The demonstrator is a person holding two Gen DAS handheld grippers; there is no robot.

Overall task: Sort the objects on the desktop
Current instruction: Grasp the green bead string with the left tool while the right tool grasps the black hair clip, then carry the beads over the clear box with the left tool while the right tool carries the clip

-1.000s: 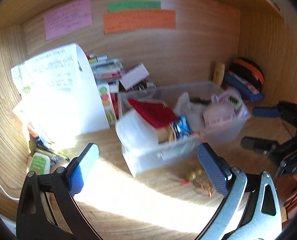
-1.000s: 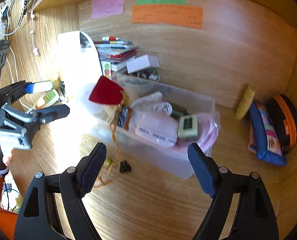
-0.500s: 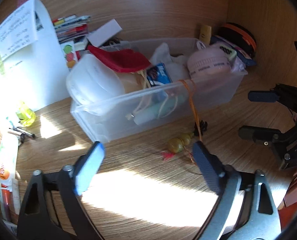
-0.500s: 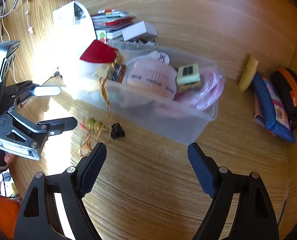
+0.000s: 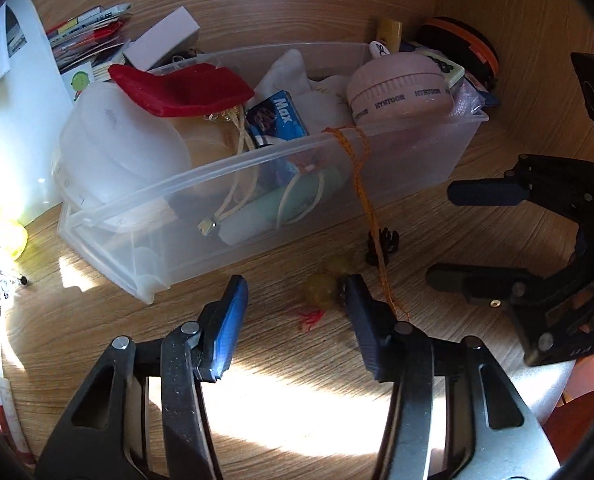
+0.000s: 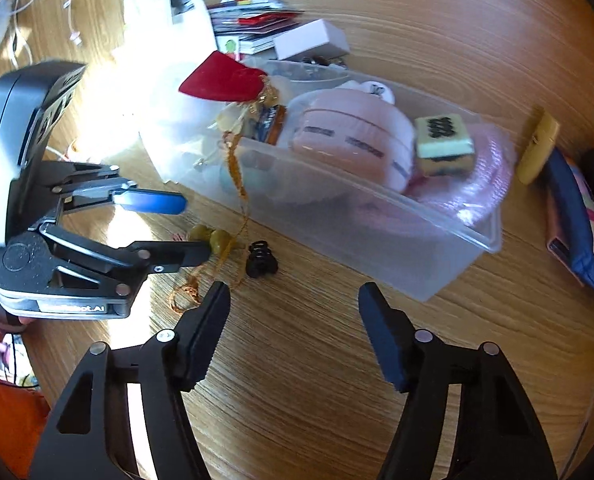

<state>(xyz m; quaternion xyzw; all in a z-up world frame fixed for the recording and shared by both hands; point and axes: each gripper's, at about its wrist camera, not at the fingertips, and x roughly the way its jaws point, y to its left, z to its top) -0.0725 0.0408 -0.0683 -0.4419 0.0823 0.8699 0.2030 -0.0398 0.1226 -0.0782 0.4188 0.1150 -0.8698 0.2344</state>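
hovering low over the wooden desk (image 5: 437, 60), just in front of the clear plastic bin (image 5: 233, 168). left gripper (image 5: 293, 300) standing partly open, jaws having just been closing, the two yellow-green beads (image 5: 323, 288) lying between the fingers near the right-side pad, which is at or just beside the nearer bead; pads not pressing on them, nothing held. red tassel (image 5: 311, 318) lying on the desk between the fingers too, just nearer than the beads. orange cord (image 5: 367, 200) hanging over the front rim of the bin and trailing down onto the desk past the beads. small black clip (image 5: 383, 244) sitting on the desk just behind the beads, close to the bin wall. right gripper (image 6: 293, 308) also standing partly open and empty, jaws having just been closing, fingers spread above bare wood in front of the bin, the black clip lying just beyond its left finger. in the right wrist view, left gripper coming in from the left edge with the beads at its finger tips. bin packed with a round pink case (image 5: 401, 92), a red cloth piece (image 5: 181, 88), a blue packet (image 5: 279, 120), a white tub (image 5: 121, 144) and a pale green tube (image 5: 281, 208). stack of books (image 5: 89, 36) and a white box (image 5: 163, 38) resting behind the bin, a white paper sheet (image 5: 13, 92) standing at the left. blue pouch (image 6: 577, 216) and an orange-rimmed black case (image 5: 465, 44) lying off to the right against the wall.
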